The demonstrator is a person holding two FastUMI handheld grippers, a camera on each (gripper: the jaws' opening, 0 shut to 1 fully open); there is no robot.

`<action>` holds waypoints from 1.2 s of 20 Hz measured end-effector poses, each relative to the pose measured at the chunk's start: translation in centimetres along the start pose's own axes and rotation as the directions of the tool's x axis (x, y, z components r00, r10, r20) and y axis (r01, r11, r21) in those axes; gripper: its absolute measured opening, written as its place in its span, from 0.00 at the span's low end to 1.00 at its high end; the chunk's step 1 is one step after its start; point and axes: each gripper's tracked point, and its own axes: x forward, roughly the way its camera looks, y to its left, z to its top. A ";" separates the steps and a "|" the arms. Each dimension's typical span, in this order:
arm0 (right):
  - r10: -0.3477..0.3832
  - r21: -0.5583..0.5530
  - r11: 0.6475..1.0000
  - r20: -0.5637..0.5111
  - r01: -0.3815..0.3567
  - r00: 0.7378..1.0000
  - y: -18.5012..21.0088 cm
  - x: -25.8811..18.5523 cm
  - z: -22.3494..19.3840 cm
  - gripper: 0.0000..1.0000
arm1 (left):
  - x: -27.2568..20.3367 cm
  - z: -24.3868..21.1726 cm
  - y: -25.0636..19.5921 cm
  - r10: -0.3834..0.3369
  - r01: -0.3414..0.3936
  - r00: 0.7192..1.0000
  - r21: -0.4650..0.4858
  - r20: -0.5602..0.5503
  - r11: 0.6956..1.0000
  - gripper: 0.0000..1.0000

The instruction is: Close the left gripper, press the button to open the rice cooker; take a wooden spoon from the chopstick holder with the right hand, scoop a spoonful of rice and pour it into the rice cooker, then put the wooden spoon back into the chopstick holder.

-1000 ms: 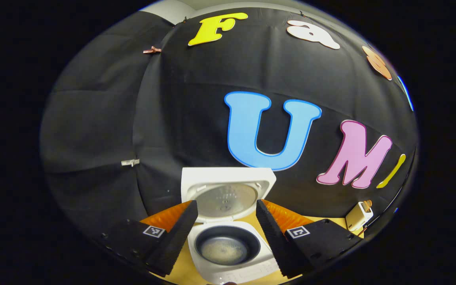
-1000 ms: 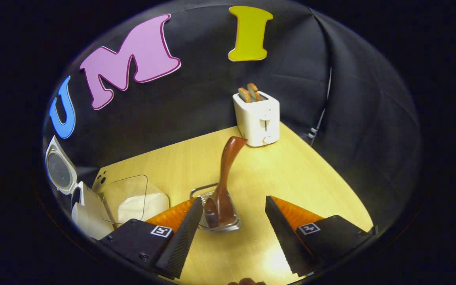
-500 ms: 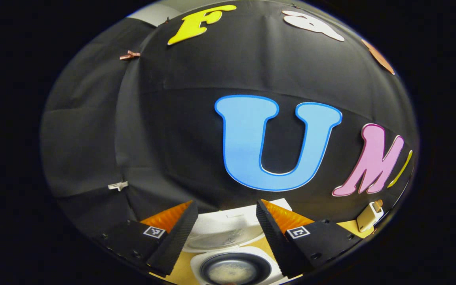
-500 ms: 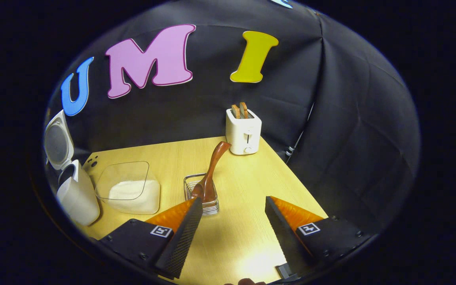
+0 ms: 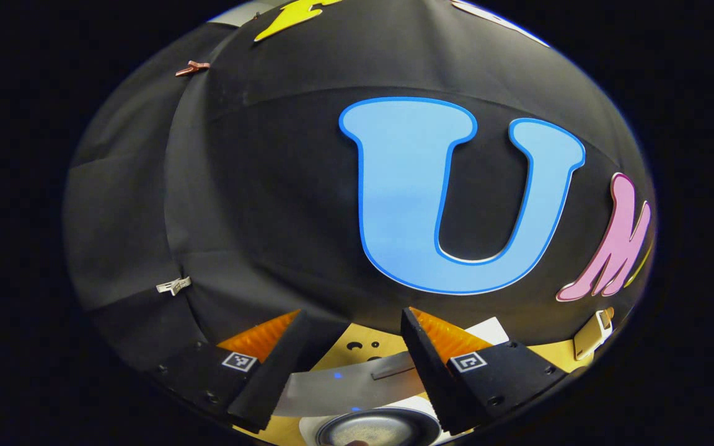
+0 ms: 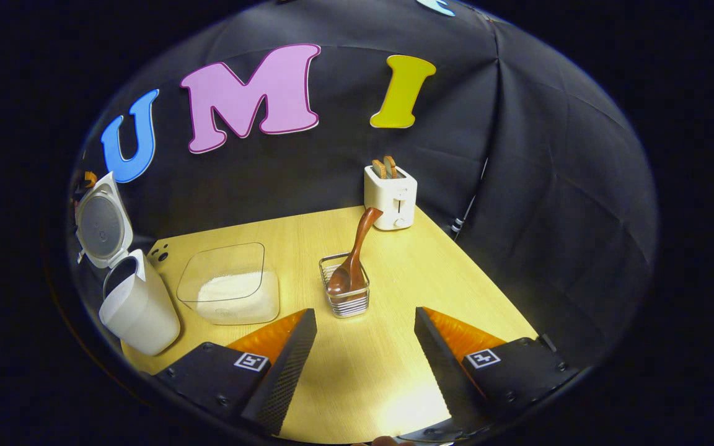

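Right gripper view: table (image 6: 394, 371) holds rice cooker (image 6: 140, 306) far left, lid (image 6: 103, 223) up behind its pot. Rice container (image 6: 230, 291) just right of it, rice inside. Chopstick holder (image 6: 346, 291) right of container (not touching), wooden spoon (image 6: 354, 260) in it, handle leaning back-right. Toaster (image 6: 390, 195) behind holder, at the wall, bread (image 6: 385, 167) in its slots.
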 end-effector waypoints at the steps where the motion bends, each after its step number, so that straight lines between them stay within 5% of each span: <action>1: 0.011 0.002 1.000 -0.005 -0.011 1.000 0.4 0.1 -0.3 0.99 | -0.4 -0.3 -0.3 -0.001 0.001 1.000 -0.009 -0.016 1.000 0.98; 10: 0.148 -0.053 0.988 -0.004 -0.148 0.989 4.4 1.4 -0.6 0.99 | -7.4 -6.6 -3.2 -0.058 0.052 0.987 -0.044 -0.147 0.998 0.98; 19: 0.225 -0.118 0.964 -0.101 -0.236 0.969 5.1 0.6 -4.2 0.99 | -13.6 -16.7 -5.0 -0.037 0.021 0.976 -0.074 -0.216 0.997 0.98; 24: 0.252 -0.125 0.956 -0.116 -0.266 0.961 4.7 0.5 -4.9 0.99 | -14.3 -21.7 -6.4 -0.023 0.021 0.976 -0.009 -0.217 1.000 0.98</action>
